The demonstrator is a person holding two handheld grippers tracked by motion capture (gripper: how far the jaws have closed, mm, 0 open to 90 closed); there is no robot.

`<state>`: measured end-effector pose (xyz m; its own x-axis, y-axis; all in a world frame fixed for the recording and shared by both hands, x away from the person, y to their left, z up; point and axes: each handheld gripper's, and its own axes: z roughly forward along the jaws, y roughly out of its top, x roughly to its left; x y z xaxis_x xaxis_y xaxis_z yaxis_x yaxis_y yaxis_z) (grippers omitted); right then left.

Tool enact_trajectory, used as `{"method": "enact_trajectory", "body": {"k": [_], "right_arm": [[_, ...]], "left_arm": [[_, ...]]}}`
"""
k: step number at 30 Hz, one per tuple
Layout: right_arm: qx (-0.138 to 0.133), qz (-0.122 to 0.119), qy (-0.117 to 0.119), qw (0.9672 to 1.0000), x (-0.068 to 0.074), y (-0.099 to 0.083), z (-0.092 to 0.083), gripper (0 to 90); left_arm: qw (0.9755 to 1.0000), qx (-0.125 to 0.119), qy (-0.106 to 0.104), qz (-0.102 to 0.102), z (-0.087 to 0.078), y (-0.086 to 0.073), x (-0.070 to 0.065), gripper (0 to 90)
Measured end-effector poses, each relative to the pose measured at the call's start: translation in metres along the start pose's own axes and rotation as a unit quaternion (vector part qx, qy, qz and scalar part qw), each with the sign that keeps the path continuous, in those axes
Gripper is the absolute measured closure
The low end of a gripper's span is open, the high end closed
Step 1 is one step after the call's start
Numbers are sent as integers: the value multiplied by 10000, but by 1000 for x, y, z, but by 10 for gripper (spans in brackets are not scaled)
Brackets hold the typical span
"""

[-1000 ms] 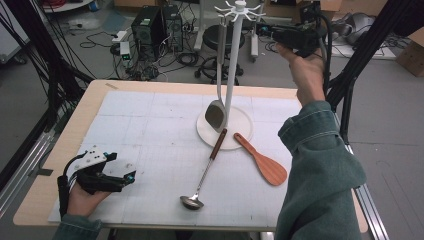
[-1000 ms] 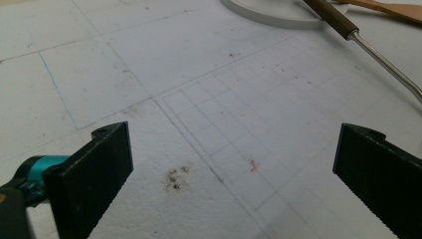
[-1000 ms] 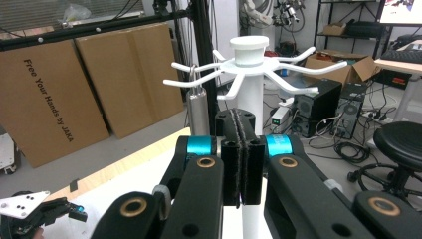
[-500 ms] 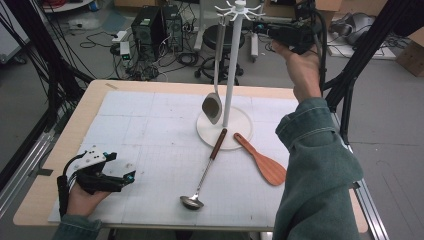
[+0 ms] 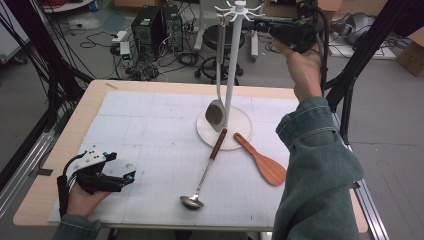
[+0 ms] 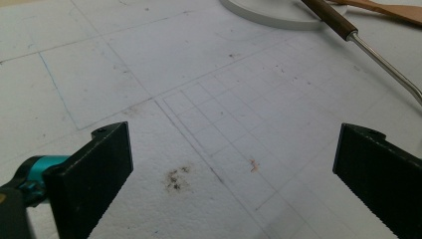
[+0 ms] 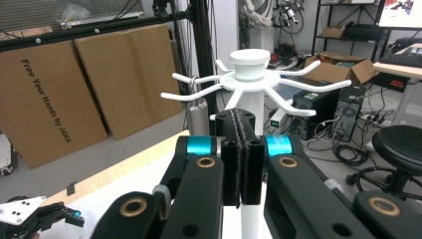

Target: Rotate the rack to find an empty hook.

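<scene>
A white hook rack [image 5: 232, 65] stands on its round base [image 5: 240, 132] at the middle of the mat. A metal turner [image 5: 216, 114] hangs from one of its hooks. A ladle [image 5: 202, 172] with a wooden grip lies on the mat, its grip resting on the base. Beside it lies a wooden rice paddle [image 5: 264, 161]. My right gripper [image 5: 259, 24] is held high beside the rack's top, jaws shut on nothing [image 7: 242, 154], facing the hook crown [image 7: 251, 74] and the turner's handle [image 7: 199, 117]. My left gripper [image 5: 122, 174] rests low on the mat at the front left, jaws wide open [image 6: 234, 164].
The gridded white mat [image 5: 150, 130] covers a wooden table [image 5: 85, 110]. Black frame posts [image 5: 360, 55] rise at the right, and cables, computers and a stool [image 5: 217, 42] crowd the floor beyond the table. Cardboard sheets [image 7: 54, 94] lean behind it.
The hanging turner has swayed a little on its hook. Both hands have stayed where they were.
</scene>
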<state>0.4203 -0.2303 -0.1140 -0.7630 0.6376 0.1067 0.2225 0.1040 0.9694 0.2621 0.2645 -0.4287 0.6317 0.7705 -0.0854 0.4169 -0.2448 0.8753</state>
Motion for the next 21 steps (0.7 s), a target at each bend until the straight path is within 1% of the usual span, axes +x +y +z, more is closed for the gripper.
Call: {"method": "enact_trajectory", "body": {"k": [7, 21], "right_arm": [[-17, -40, 12, 10000, 3, 2, -1, 900], [12, -120, 53, 9999, 8, 4, 5, 900]], "left_arm": [[10000, -13, 11, 5, 0, 0, 0, 28], [10000, -19, 11, 6, -1, 0, 0, 29]]}}
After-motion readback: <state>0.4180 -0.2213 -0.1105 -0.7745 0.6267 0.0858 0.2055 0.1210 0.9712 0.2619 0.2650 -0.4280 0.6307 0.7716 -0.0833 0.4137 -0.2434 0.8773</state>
